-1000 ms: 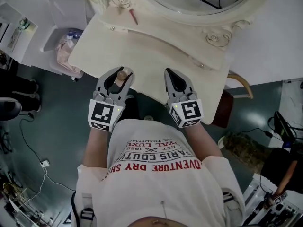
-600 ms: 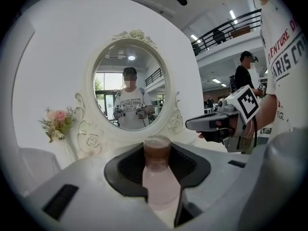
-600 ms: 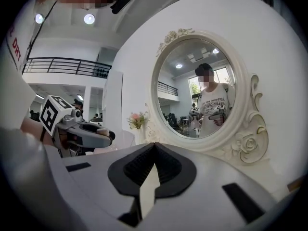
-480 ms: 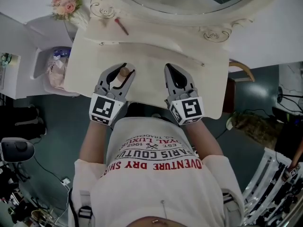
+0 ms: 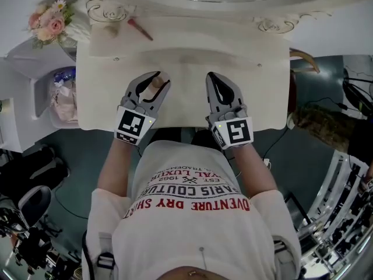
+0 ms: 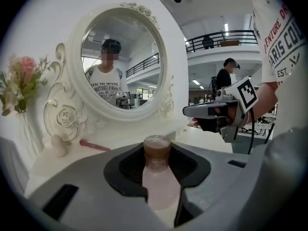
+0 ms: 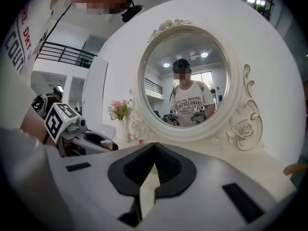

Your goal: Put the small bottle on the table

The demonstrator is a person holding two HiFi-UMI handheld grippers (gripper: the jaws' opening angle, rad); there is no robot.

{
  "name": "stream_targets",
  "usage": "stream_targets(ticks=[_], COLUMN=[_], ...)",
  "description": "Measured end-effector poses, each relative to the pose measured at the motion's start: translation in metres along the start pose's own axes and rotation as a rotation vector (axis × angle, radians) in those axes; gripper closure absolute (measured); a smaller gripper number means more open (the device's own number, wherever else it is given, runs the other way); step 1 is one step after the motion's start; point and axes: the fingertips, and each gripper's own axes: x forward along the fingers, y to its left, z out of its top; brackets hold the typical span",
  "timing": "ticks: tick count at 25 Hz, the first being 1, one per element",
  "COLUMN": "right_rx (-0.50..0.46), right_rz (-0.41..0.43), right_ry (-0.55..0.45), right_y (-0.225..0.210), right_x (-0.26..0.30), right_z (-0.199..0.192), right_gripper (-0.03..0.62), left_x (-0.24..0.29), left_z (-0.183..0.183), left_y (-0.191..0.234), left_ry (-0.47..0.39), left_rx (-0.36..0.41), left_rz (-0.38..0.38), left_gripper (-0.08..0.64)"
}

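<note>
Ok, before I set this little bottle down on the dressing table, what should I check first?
1. Grip: ok. The left gripper is closed on the small pale pink bottle with brown cap.
2. Other gripper out of the way: ok. The right gripper is shut, empty and off to the side.
3. Landing spot: ok. The cream dressing table is bare ahead of the bottle.
4. Clutter: ok. The thin red stick lies far back, near the white oval mirror.
5. Bottle's height above the tabletop: cannot tell.
</note>
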Motion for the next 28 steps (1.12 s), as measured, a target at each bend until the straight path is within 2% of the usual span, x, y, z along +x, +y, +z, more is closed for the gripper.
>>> stream_targets(ticks=[6, 10, 16, 28], right_rx=[-0.003, 0.014, 0.022, 0.021], right_rz=[-0.035, -0.057, -0.063, -0.065], right_ry=[0.026, 0.046, 0.079, 0.100], right_y=[-0.001, -0.004, -0.009, -0.012], right_x=[0.016, 0.024, 0.032, 0.033], right_z=[-0.022, -0.037, -0.054, -0.058], right_gripper=[0.594, 0.594, 0.594, 0.594], left_x=[0.020, 0.034, 0.048, 0.050], left_z=[-0.032, -0.049, -0.075, -0.078], left_y=[0.012, 0.017, 0.024, 0.021], left_ry=[0.043, 0.060, 0.098, 0.068], left_rx=[0.015, 0.013, -0.001, -0.008], left_rz=[-0.087, -0.112, -0.119, -0.106], left_gripper=[0.420, 0.420, 0.420, 0.419])
